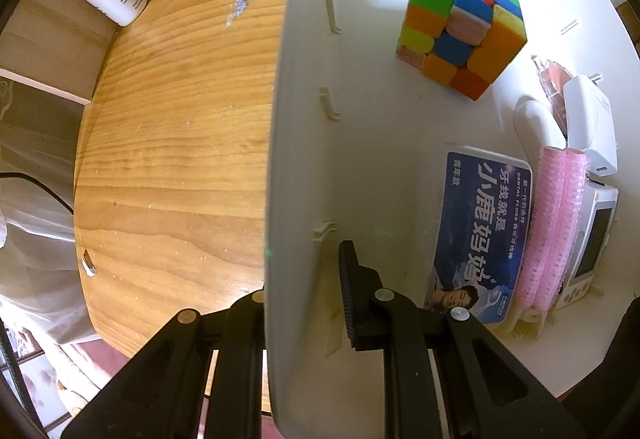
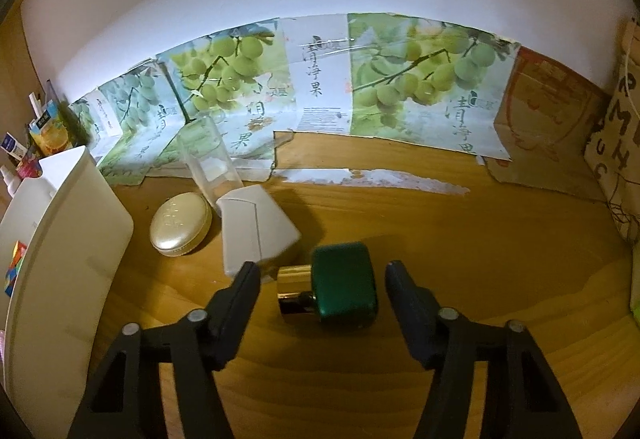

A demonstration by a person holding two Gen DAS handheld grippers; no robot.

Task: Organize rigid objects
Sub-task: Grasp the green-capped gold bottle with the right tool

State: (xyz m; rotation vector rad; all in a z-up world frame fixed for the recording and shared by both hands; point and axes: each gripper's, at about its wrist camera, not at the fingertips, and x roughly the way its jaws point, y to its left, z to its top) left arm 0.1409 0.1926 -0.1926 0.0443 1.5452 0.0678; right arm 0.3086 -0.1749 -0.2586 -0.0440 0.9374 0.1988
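**Left claw clamps the bin wall, right claw straddles the green bottle**

The right claw (image 2: pixel 322 275) hangs over the wooden table (image 2: pixel 460 239) with its fingers spread, and the green bottle (image 2: pixel 344 285) with the gold cap lies on its side between them. Neither pad touches it; there is a clear gap on both sides. Just beyond the bottle, up and to the left, lies a white box (image 2: pixel 256 235). Beside that box sits a pearly oval case (image 2: pixel 181 225), and behind the box stands a clear plastic cup (image 2: pixel 210 159). At the far left of the bottle rises the white bin (image 2: pixel 76 239).

The left claw (image 1: pixel 304 291) is pinched narrow on the bin's side wall (image 1: pixel 296 159), one finger outside and one inside. Within the bin, a colour cube (image 1: pixel 460 23) lies at the far end. Nearer the claw lie a blue floss box (image 1: pixel 480 235) and pink rollers (image 1: pixel 556 223).
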